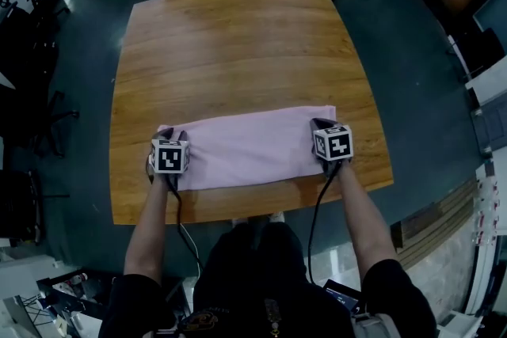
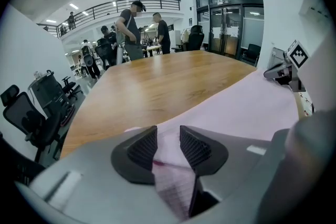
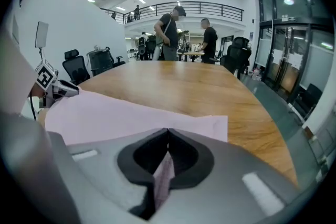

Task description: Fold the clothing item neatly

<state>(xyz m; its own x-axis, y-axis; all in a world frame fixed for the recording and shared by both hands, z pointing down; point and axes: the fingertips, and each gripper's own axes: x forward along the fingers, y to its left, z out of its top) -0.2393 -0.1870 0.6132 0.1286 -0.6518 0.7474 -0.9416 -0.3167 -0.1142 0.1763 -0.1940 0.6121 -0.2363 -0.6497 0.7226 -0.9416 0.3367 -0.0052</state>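
Near the table's [image 1: 238,36] front edge, pink garment [image 1: 245,148], ends pinched in left gripper [image 1: 175,136] and right gripper [image 1: 320,123] fingers [image 3: 187,157]; bare wood beyond.

The right gripper [image 3: 167,131] has its jaws pinched together on an edge of the pink cloth [image 3: 121,113], which lies spread over the wooden table [image 3: 210,86] toward the left gripper [image 3: 52,86]. People [image 3: 170,34] stand beyond.

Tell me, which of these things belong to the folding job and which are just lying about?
In the job: pink garment; left gripper and right gripper, one clamped on each end of it; wooden table under it.
Just about: office chairs; people standing beyond the table; glass doors.
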